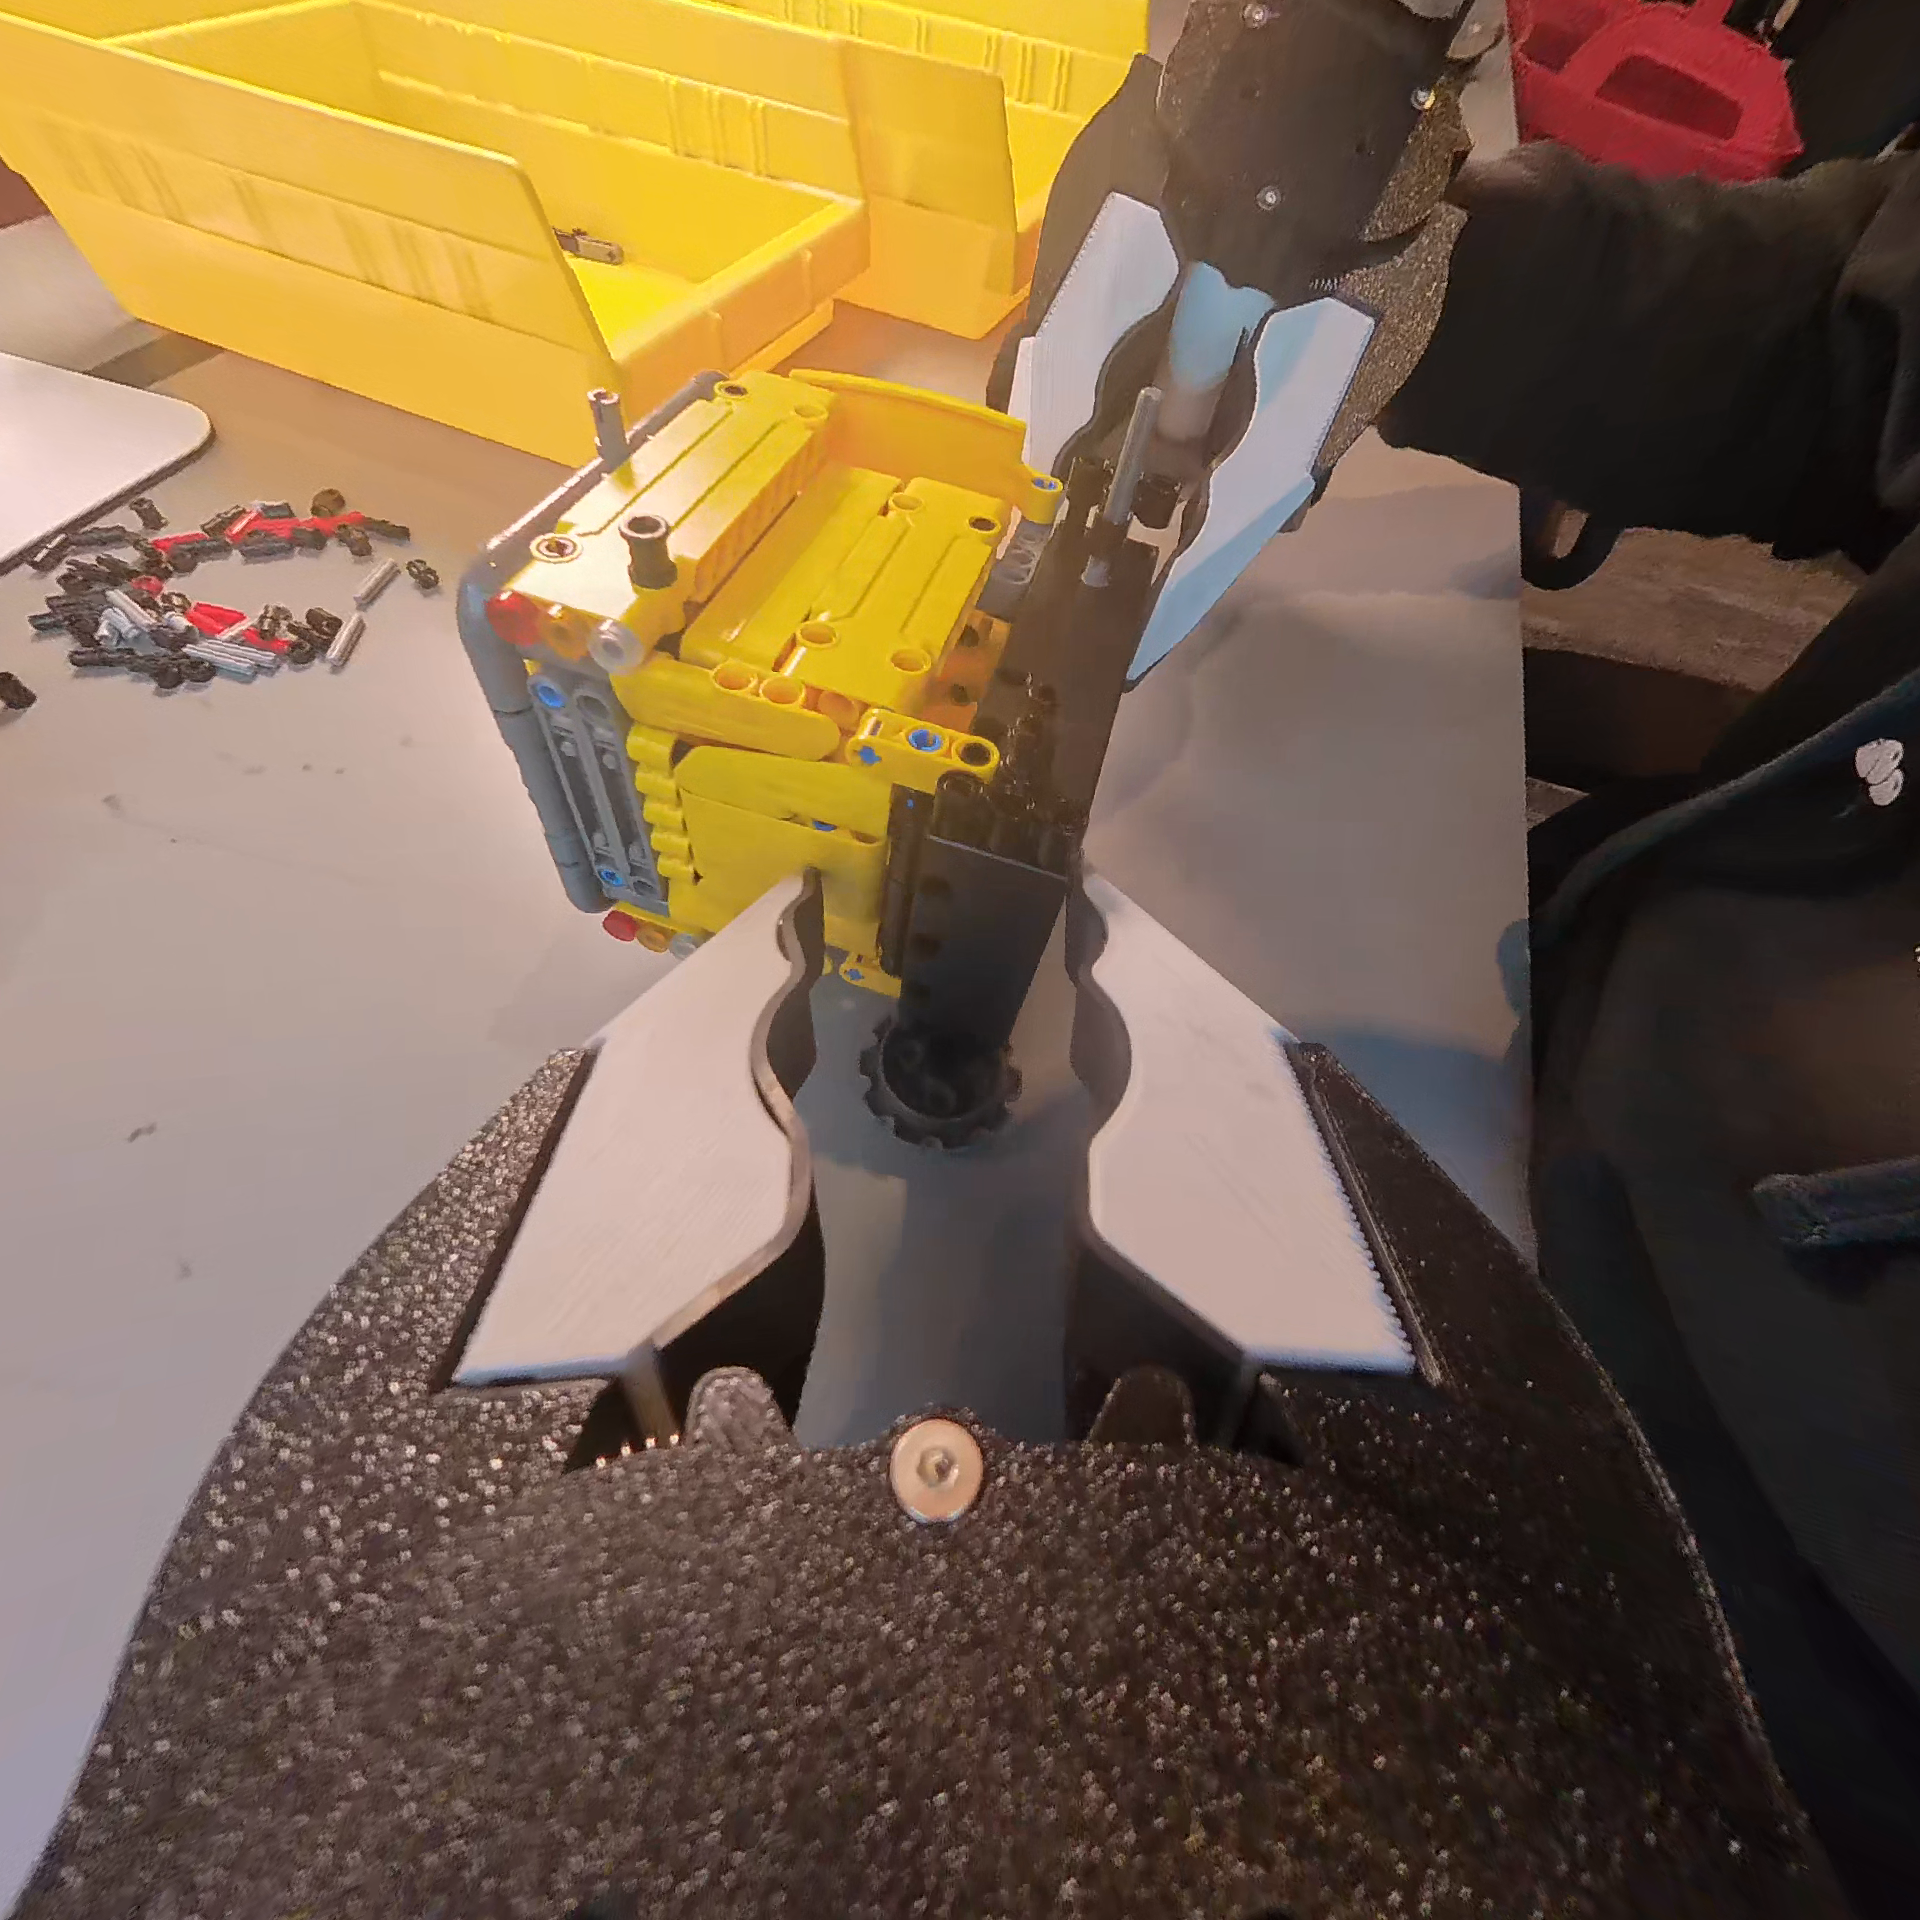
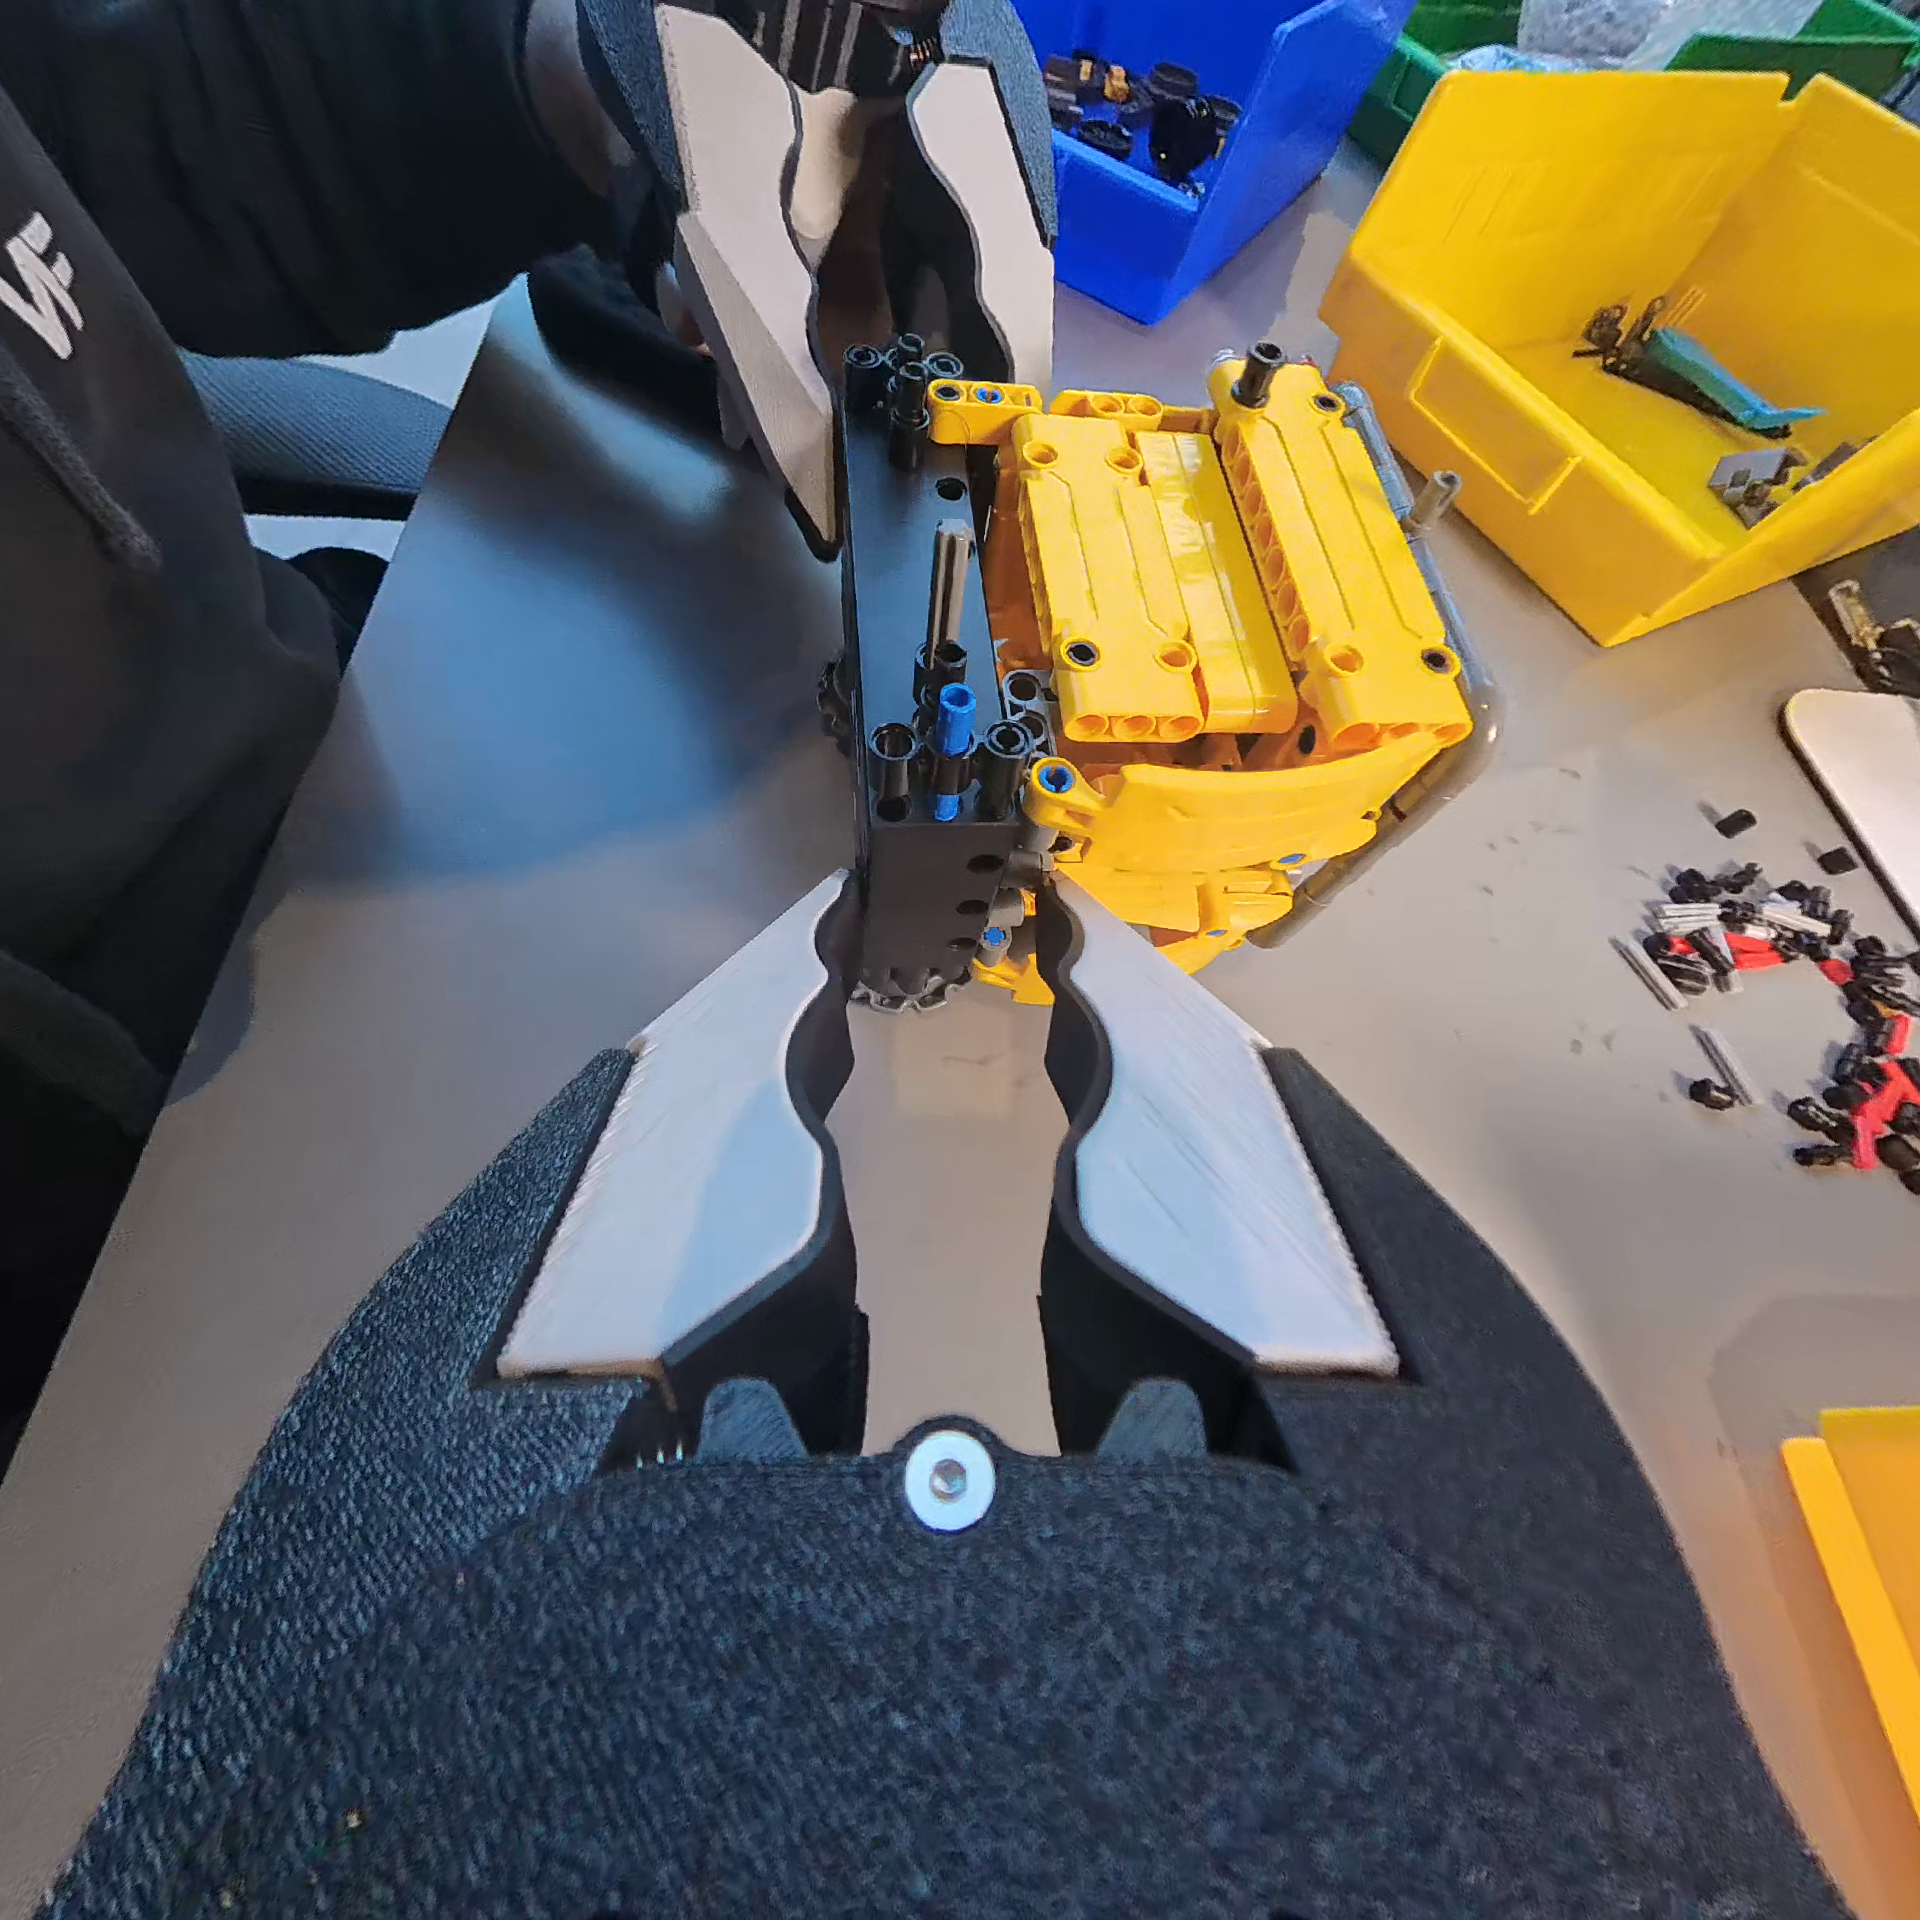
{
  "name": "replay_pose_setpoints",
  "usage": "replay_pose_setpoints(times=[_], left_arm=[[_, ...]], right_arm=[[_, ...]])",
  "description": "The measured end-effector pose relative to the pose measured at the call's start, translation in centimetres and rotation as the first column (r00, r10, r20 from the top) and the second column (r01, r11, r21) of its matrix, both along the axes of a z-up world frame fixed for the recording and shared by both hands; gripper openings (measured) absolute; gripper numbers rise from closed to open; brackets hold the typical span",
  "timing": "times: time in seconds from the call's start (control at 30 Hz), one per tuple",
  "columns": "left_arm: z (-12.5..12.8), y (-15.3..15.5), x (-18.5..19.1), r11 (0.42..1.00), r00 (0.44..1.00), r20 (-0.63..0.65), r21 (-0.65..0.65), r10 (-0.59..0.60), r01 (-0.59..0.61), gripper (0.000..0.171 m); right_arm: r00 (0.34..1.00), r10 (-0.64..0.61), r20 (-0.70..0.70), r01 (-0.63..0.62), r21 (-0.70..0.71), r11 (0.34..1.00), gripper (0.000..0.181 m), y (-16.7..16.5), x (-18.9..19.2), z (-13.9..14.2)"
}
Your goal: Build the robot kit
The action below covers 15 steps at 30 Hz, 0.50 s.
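The left gripper has its jaws part open around the near end of the black beam frame on a yellow brick-built model; the tips sit at either side of that end and look to be pressing it, though contact on the yellow side is hard to confirm. The right gripper meets the same black beam frame from the opposite end, jaws likewise part open and closed in on the block, one tip on its outer face and the other at the seam where black meets yellow. Gripped from both ends this way, the model appears braced steady on the grey bench. A black toothed gear sits low under the frame. The left wrist view alone shows a grey axle rising near the far gripper's tips, and the open yellow bin behind the model. The right wrist view alone shows the pins on the frame's top, including a blue pin, plus a blue bin of dark parts and a yellow bin holding a few pieces. Both views catch the scatter of small black, red and grey pins lying well apart from the model.
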<state>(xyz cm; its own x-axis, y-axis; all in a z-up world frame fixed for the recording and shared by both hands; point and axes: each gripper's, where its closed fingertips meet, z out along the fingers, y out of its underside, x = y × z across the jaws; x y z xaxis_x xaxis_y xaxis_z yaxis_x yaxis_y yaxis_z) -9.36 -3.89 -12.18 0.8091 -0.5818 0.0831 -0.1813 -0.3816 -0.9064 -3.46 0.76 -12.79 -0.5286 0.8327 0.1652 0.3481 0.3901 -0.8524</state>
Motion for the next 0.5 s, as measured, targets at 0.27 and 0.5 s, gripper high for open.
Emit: replay_pose_setpoints(times=[0.27, 0.5], left_arm=[[-0.34, 0.14, -0.05, 0.998, 0.996, -0.076, 0.037, 0.05, -0.047, 0.043], [-0.36, -0.37, 0.27, 1.0, 0.999, -0.05, 0.025, 0.018, -0.017, 0.028]], right_arm=[[1.0, 0.001, -0.011, -0.002, -0.018, 1.0, 0.033, 0.16, -0.17, 0.08], [1.0, -0.005, -0.005, 0.005, -0.019, 1.0, 0.034, 0.0, -0.05, -0.07]])
